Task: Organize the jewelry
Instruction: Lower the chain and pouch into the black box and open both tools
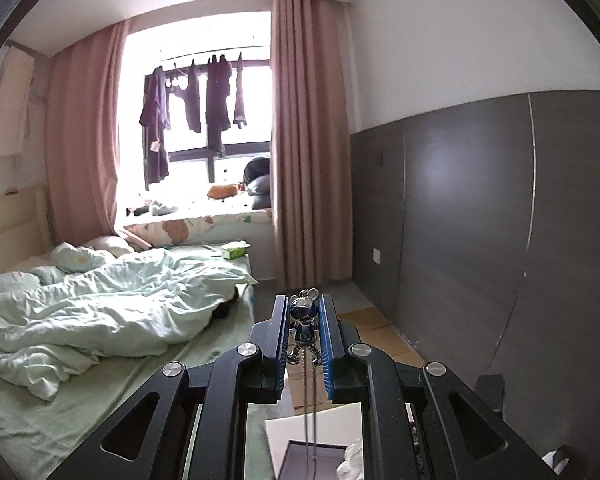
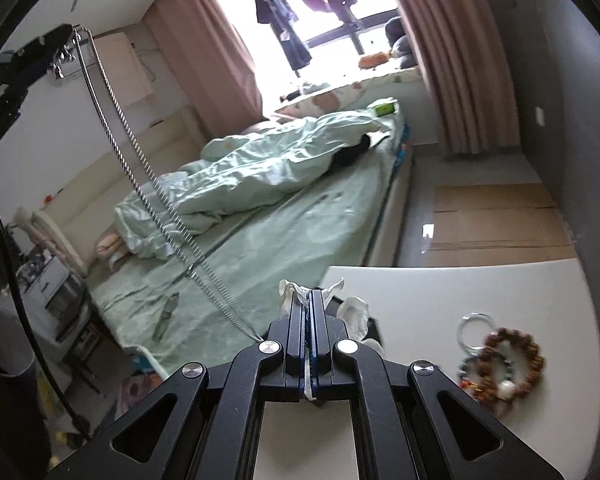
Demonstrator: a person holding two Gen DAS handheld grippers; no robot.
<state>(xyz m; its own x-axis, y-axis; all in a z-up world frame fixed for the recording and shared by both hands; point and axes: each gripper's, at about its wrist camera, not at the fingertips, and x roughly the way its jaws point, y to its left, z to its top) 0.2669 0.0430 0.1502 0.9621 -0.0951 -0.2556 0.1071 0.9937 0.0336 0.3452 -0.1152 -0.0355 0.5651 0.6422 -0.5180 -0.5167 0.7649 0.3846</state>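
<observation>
**Inspector:** Tongs first. State of the left gripper point(image 1: 304, 312)?

**Assistant:** Narrow, clamped on a metal bear pendant point(image 1: 303, 312), which sits upright between the blue pads. Its chain point(image 1: 311, 408) hangs straight down from the pendant toward a dark box point(image 1: 320, 458) below, next to a white card point(image 1: 300, 428).

**Inspector:** And the right gripper point(image 2: 310, 300)?

**Assistant:** Pressed fully together on a strip of white tissue point(image 2: 296, 289); crumpled paper sticks out past the tips and a thin edge shows between the pads lower down.

**Inspector:** Does the right wrist view show the chain?

**Assistant:** Yes. It runs as a taut diagonal from the upper left, where the other gripper shows dimly at the frame edge, down to a point just left of the right gripper.

**Inspector:** Other jewellery?

**Assistant:** On the white table point(image 2: 500, 288), right of the right gripper: a brown beaded bracelet point(image 2: 518, 364), a clear bangle point(image 2: 476, 330) touching it, and a darker bead bracelet point(image 2: 486, 366), blurred.

**Inspector:** Beyond the table?

**Assistant:** Bed point(image 2: 300, 232) with rumpled pale green quilt point(image 1: 100, 300), pink curtains point(image 1: 308, 140), clothes hanging in the window.
</observation>
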